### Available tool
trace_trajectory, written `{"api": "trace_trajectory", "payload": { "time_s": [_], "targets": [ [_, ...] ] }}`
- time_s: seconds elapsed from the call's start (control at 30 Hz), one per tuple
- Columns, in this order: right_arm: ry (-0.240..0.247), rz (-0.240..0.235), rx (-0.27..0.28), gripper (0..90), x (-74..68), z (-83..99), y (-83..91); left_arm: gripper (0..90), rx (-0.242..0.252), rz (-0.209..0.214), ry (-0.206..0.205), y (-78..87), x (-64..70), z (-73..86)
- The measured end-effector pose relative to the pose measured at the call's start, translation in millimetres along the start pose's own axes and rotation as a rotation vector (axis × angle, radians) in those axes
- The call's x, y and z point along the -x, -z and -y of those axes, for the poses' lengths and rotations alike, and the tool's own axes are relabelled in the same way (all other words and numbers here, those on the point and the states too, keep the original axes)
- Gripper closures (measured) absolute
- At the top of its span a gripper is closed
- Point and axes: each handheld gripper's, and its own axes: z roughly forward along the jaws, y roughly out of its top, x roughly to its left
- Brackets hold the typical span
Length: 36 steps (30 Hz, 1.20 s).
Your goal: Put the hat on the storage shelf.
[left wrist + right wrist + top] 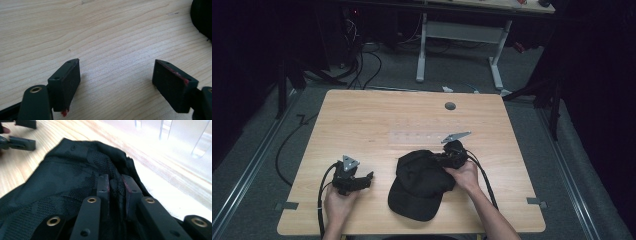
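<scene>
Because the black fabric baseball cap (pixel 421 184) lying on the light wooden worktop (pixel 377 115) looks soft and light, the right claw (pixel 115 185) pinches a crown fold; the stiffer brim suits the spread, empty left claw (pixel 117 82).

We've got a dim high view, the table (pixel 412 120) lit, the room around it nearly black. In the right gripper view the far side blows out white, perhaps overexposure. The cap (pixel 62 182) looks soft-edged, detail murky.
</scene>
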Motion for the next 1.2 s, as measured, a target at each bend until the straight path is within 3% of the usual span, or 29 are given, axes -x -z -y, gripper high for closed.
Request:
{"api": "trace_trajectory", "payload": {
  "time_s": [0.5, 1.07, 1.17, 1.2],
  "targets": [
    [0.023, -0.06, 0.113, 79.6, -5.2, 1.1, 35.9, 23.3, 0.001, -0.001, 0.002, -0.1, -0.2, -0.2],
    [0.102, -0.038, 0.194, 79.8, -17.0, -2.2, 81.1, 23.8, -0.011, -0.008, 0.001, -0.6, 0.6, -1.4],
    [0.109, -0.037, 0.203, 79.9, -18.0, -1.8, 86.9, 23.8, -0.031, 0.003, 0.012, 0.2, 1.7, -2.9],
    [0.116, -0.031, 0.212, 79.9, -19.0, -2.1, 92.9, 24.1, -0.043, 0.021, 0.045, 1.7, 2.6, -5.0]
  ]
}}
